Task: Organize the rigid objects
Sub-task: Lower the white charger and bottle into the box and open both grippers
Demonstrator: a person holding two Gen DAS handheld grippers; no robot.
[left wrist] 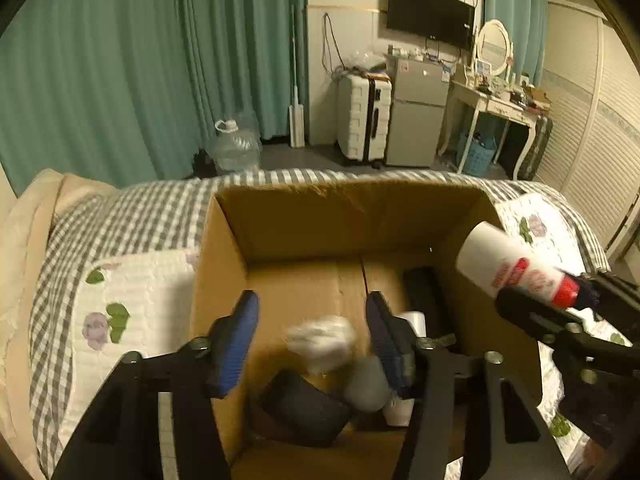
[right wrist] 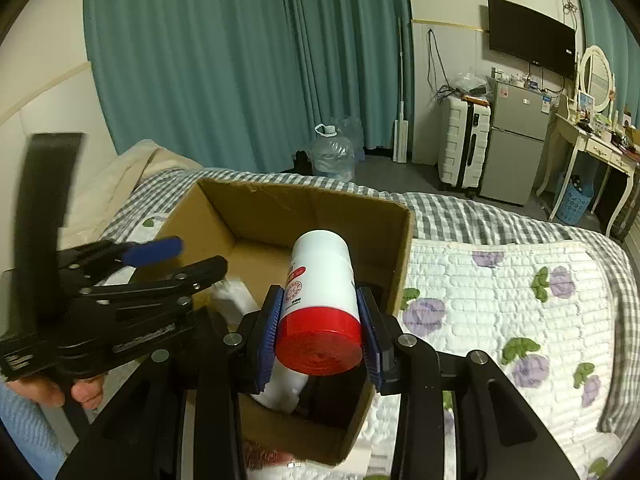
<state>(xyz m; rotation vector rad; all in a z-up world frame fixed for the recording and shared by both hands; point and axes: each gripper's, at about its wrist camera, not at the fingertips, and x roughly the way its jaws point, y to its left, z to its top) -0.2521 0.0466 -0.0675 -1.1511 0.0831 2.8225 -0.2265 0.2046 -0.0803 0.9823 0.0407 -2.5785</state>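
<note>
The right gripper is clamping a red-capped white bottle at centre frame, hiding the cardboard box floor. The left gripper is gaping wide over a blurred white lump.

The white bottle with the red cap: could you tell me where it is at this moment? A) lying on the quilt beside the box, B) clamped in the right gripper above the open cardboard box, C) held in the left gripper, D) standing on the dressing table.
B: the right gripper has its blue pads pressed on both sides of the white bottle, which hangs over the cardboard box; the left gripper is open and holds nothing.
</note>
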